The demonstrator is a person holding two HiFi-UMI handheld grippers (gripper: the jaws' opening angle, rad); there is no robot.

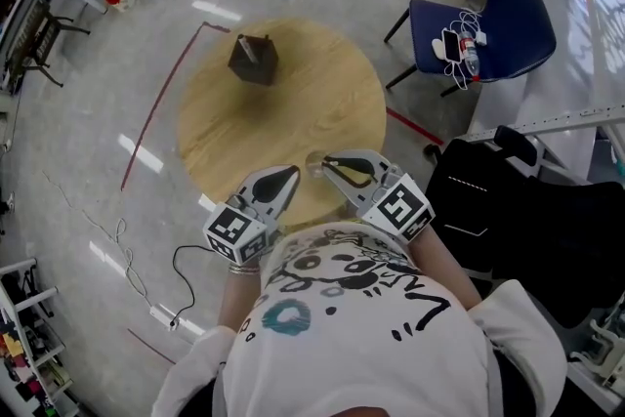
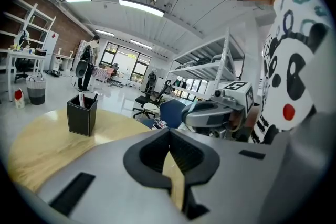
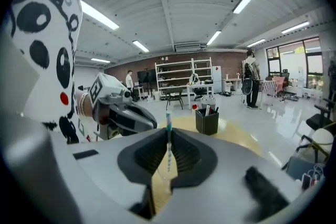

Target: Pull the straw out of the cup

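Round wooden surface (image 1: 293,107): black pen holder (image 1: 253,60) standing near far edge, clear cup (image 1: 314,164) near front edge.

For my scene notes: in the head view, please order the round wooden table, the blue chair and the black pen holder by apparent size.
Largest: round wooden table
Then: blue chair
Smallest: black pen holder
The gaps are plain; none look alike.

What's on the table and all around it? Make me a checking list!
Surface: round wooden table.
Job's things: clear cup near the front edge; striped straw upright.
Clutter: black pen holder.
Grippers: left gripper shut, empty; right gripper shut on the straw.
Cables: black cable on the floor, by a power strip.
Surroundings: blue chair, black chair.
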